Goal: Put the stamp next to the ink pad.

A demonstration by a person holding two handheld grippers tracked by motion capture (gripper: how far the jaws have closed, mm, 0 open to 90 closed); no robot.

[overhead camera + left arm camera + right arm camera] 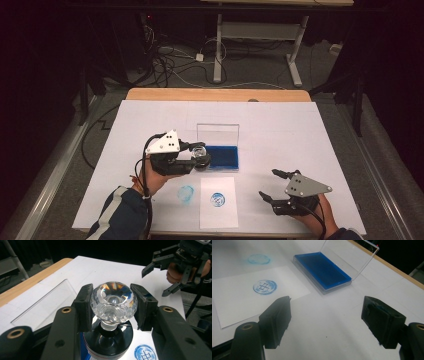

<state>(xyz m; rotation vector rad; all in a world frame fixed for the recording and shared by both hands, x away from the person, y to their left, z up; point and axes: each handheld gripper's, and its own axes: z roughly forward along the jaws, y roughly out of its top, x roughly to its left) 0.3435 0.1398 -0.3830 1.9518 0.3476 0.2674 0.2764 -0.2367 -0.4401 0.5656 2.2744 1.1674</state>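
Stamp re-inking: keep it square over the pad

Pads point(84, 305) of the left gripper point(199, 156) are clamped on the faceted clear knob of the stamp point(113, 302), one on each side, grip centred on the knob. Stamp hangs upright, black base down, held at the near-left edge of the blue ink pad point(222, 158); can't tell from the frames whether the base touches the ink. Ink pad case sits mid-table, clear lid point(218, 134) standing open at the back.

Right gripper point(272, 186) has its jaws apart, nothing between them, parked low at the right of the table point(280, 120), well away from the work.

Paper sheet point(218, 210) lies just in front of the pad, already carrying one blue print point(217, 199). A smudged blue print point(186, 193) sits on the table cover just left of it.

My read on doing it well:
- Knob is glassy and faceted, so likely slippery. Don't ease the clamp.
- Shift fully over the blue area before pressing; the edge will ink unevenly.
- Go straight down, straight up. No rocking.
- Print on clean paper, not the cover.
- Consider pinning the sheet with the free gripper.
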